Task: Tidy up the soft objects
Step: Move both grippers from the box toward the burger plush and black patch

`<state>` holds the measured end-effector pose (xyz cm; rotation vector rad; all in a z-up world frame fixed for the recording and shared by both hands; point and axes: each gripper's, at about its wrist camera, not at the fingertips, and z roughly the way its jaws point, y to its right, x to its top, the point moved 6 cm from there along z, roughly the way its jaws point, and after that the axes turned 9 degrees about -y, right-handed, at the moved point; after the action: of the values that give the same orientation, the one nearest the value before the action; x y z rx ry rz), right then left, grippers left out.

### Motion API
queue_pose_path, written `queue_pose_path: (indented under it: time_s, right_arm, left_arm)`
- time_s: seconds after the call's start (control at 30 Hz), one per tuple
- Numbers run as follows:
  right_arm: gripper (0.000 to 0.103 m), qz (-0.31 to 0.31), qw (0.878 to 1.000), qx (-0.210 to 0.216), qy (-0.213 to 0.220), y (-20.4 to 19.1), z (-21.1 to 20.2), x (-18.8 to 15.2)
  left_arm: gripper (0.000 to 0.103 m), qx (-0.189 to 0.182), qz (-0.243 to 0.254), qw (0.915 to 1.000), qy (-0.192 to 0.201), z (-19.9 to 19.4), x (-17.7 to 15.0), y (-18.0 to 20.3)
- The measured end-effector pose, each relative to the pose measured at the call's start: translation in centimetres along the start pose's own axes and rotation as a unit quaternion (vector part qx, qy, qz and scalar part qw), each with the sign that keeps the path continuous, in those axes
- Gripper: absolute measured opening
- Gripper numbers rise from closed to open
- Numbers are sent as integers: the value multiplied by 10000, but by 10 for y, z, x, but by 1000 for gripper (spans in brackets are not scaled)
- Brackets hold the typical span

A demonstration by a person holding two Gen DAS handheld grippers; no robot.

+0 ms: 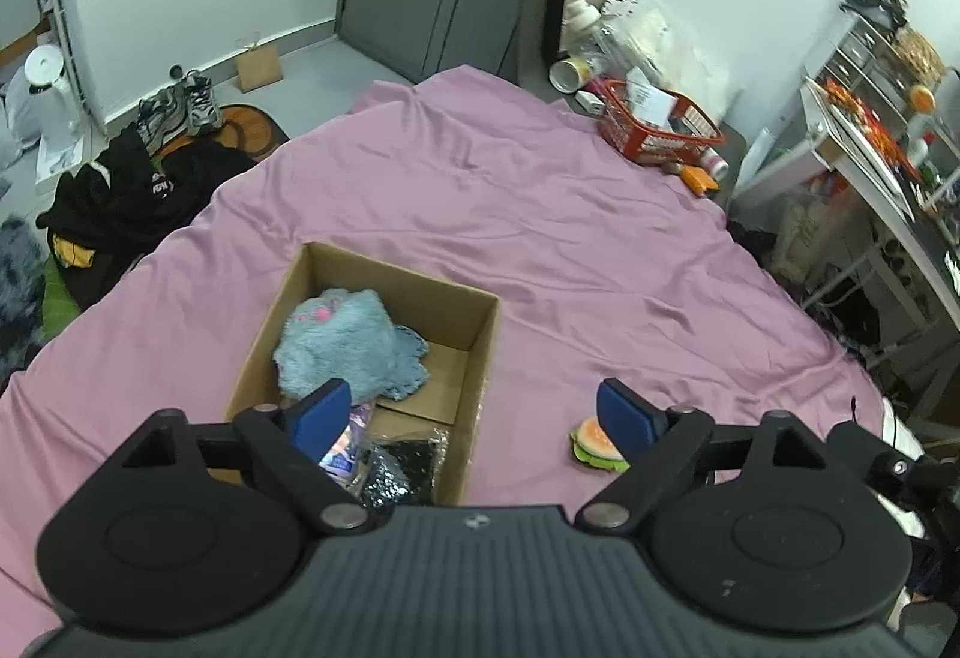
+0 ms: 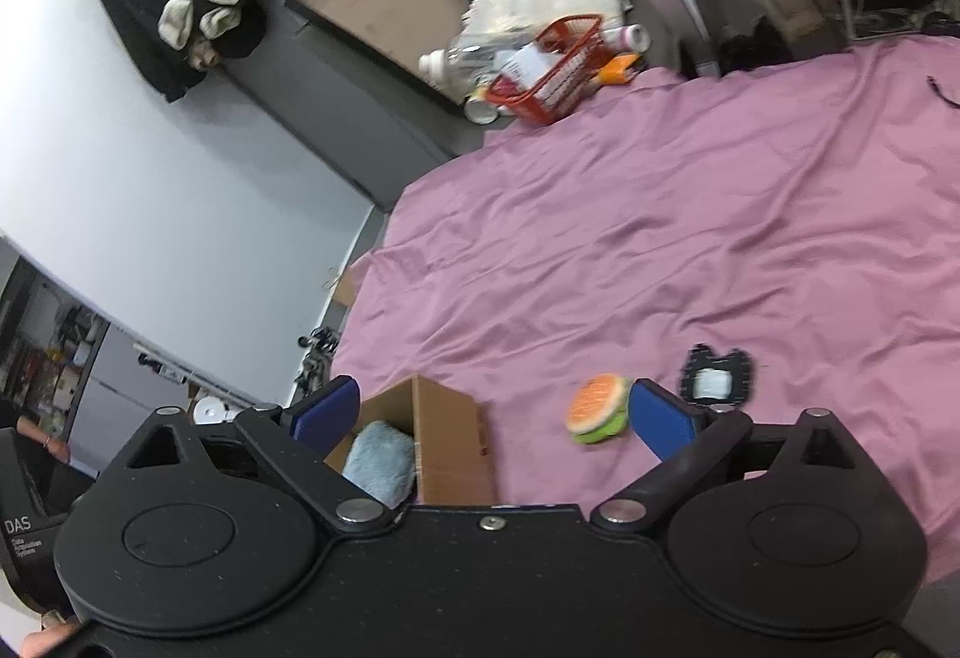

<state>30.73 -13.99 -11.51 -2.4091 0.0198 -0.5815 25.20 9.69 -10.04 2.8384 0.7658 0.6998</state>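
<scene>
While both sets of fingers stand spread apart and empty, a small plush hamburger with an orange bun and green lettuce edge (image 2: 597, 409) lies loose on the pink bed sheet (image 2: 690, 214), outside the open brown cardboard box (image 1: 420, 298). In the right wrist view the right gripper (image 2: 489, 409) has the burger just inside its right-hand blue fingertip (image 2: 660, 418), almost touching it, and the box off toward the left-hand one. In the left wrist view the left gripper (image 1: 474, 409) hangs over the box's near right corner, the burger half hidden behind its right-hand fingertip. The right gripper looks the nearer and better placed of the two. The burger appears tipped on its edge, bun face toward the box, its flat disc running roughly across the fingers' reach. Inside the box sit a fluffy pale blue plush toy (image 1: 342, 340) and dark sparkly items in clear wrap (image 1: 399, 469). A flat black cat-shaped pouch (image 2: 714, 379) lies on the sheet just beyond the burger.
</scene>
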Motion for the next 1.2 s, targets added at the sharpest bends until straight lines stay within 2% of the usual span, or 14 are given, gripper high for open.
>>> queue_pose_path:
  time_s: [0.1, 0.3, 0.53, 0.83, 1.0, 1.1, 1.17, 1.2]
  right_arm:
    - [101, 73, 9999, -92, 62, 14, -9, -2]
    - [103, 167, 9996, -229, 36, 42, -18, -9]
    - [103, 233, 9988, -414, 83, 68, -20, -14]
    - [103, 352, 9984, -391, 217, 92, -14, -14]
    - [101, 526, 9980, -335, 139, 106, -2, -14]
    - [96, 746, 9952, -602, 191, 119, 4, -11]
    - [81, 1032, 9934, -500, 73, 131, 14, -11]
    - [80, 1127, 9927, -432, 31, 134, 18, -11]
  left_arm:
    - [91, 108, 255, 9996, 12, 1, -6, 13]
    - [92, -19, 391, 9990, -207, 8, -20, 35]
    - [92, -109, 277, 9992, -255, 16, -30, 48]
    - [91, -252, 274, 9988, -308, 37, -34, 67]
    - [90, -423, 298, 9977, -447, 58, -37, 81]
    - [89, -453, 244, 9968, -605, 75, -38, 87]
    - [88, -526, 127, 9959, -730, 86, -38, 88]
    - [88, -545, 120, 9955, -764, 92, -39, 89]
